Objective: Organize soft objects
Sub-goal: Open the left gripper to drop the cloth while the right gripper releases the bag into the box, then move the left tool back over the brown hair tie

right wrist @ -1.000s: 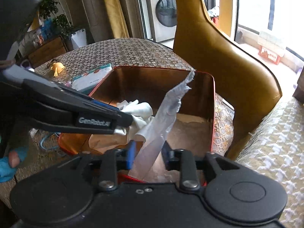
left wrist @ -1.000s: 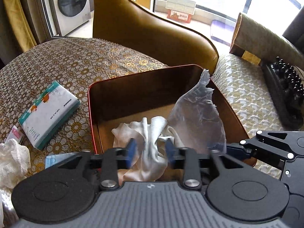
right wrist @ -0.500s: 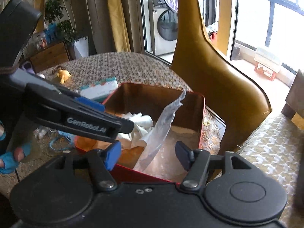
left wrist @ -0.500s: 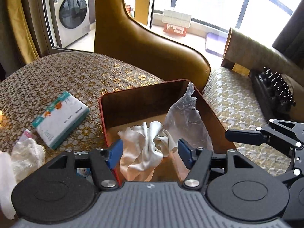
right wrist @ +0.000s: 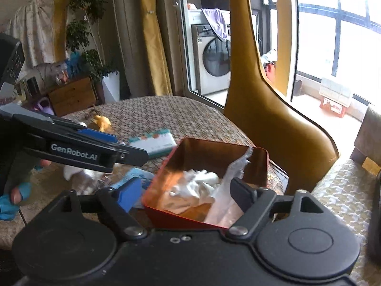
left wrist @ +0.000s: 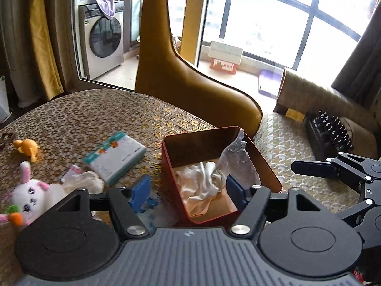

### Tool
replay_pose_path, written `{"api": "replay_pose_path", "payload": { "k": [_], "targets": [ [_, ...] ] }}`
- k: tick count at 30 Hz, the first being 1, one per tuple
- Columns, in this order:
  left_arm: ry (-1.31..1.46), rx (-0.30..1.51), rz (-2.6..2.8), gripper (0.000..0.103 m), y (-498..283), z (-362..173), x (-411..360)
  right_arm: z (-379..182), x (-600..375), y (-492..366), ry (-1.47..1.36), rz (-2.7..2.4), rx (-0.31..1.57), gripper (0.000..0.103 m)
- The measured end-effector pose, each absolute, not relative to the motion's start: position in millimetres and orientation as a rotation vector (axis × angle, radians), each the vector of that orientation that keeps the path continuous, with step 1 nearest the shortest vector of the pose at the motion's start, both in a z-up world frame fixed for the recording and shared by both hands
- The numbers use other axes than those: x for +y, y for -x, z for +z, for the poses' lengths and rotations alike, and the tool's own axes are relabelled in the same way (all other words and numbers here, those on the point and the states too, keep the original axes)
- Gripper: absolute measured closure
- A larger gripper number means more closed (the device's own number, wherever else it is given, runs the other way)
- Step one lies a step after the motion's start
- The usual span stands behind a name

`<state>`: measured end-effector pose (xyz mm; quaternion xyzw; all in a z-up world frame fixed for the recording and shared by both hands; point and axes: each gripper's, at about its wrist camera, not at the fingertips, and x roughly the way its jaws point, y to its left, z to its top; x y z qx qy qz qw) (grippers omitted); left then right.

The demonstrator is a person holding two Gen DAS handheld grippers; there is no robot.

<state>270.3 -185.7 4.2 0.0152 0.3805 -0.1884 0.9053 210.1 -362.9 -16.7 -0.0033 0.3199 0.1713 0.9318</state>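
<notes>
The white cloth (left wrist: 202,181) lies crumpled inside the red tin (left wrist: 171,166) on the patterned tablecloth (left wrist: 95,114), with a clear plastic bag (left wrist: 238,159) standing against the tin's right wall. In the left wrist view the left gripper (left wrist: 188,191) hangs above the tin's near end, released, its blue pads (left wrist: 140,191) spread apart with nothing pressed between them; the cloth sits below and beyond them, untouched. A tissue pack (left wrist: 114,159) lies left of the tin, and a plush rabbit (left wrist: 28,193) and a small orange toy (left wrist: 26,147) lie further left. The right gripper (left wrist: 333,169) enters from the right edge. A second ago the left pads were close around the cloth; the jaws have just been opening, and the tin now looks smaller and lower.

In the right wrist view the right gripper (right wrist: 183,194) is likewise released over the tin (right wrist: 221,157), the plastic bag (right wrist: 228,186) rising just inside its right finger without being pinched. The cloth (right wrist: 195,186) lies to the bag's left. The left gripper (right wrist: 78,150) crosses the left side, beside the tissue pack (right wrist: 154,141). A second ago these pads flanked the bag closely; they too have just been opening, empty.
</notes>
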Motion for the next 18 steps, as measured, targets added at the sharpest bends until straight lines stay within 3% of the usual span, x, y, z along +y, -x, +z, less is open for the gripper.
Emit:
{"api": "replay_pose_path", "payload": {
  "k": [11,18],
  "targets": [
    [-0.004,0.744,-0.339,0.024,-235,23,-118,3,-322,-187,-0.031,0.419,0.606,0.009],
    [0.041,0.714,-0.289,0.017,-221,29,-66,5,-293,-178,-0.031,0.464,0.604,0.007]
  ]
}}
